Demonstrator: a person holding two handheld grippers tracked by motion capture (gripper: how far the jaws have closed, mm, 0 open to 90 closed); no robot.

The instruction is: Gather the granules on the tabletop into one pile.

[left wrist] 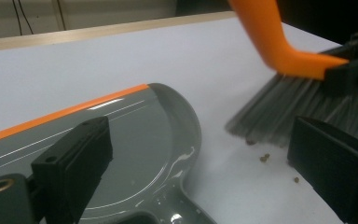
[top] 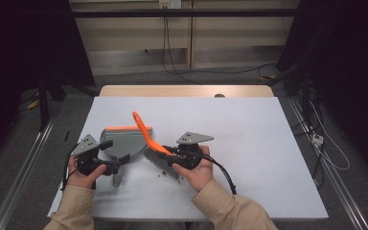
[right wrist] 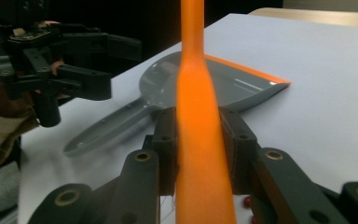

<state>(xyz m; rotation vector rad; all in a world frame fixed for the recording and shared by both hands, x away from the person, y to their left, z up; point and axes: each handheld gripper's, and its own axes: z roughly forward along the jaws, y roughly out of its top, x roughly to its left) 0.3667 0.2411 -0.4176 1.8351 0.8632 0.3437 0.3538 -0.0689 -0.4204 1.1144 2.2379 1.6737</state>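
A grey dustpan (top: pixel 124 142) with an orange front lip lies flat on the white table (top: pixel 249 143), its handle pointing toward the person. My left gripper (top: pixel 114 156) stands open, its jaws spread on either side of the dustpan's neck (left wrist: pixel 168 205) without touching it. My right gripper (top: pixel 168 154) is shut on the orange handle of a brush (top: pixel 143 129). The brush's grey bristles (left wrist: pixel 298 107) rest on the table just right of the pan. In the right gripper view the orange handle (right wrist: pixel 198 93) rises between the closed jaws, with the dustpan (right wrist: pixel 242 86) beyond it.
Several small brown crumbs (left wrist: pixel 264 157) lie on the table under the bristles, between brush and pan. The table's wooden far edge (top: pixel 187 91) runs along the back. Cables hang on the floor at the right.
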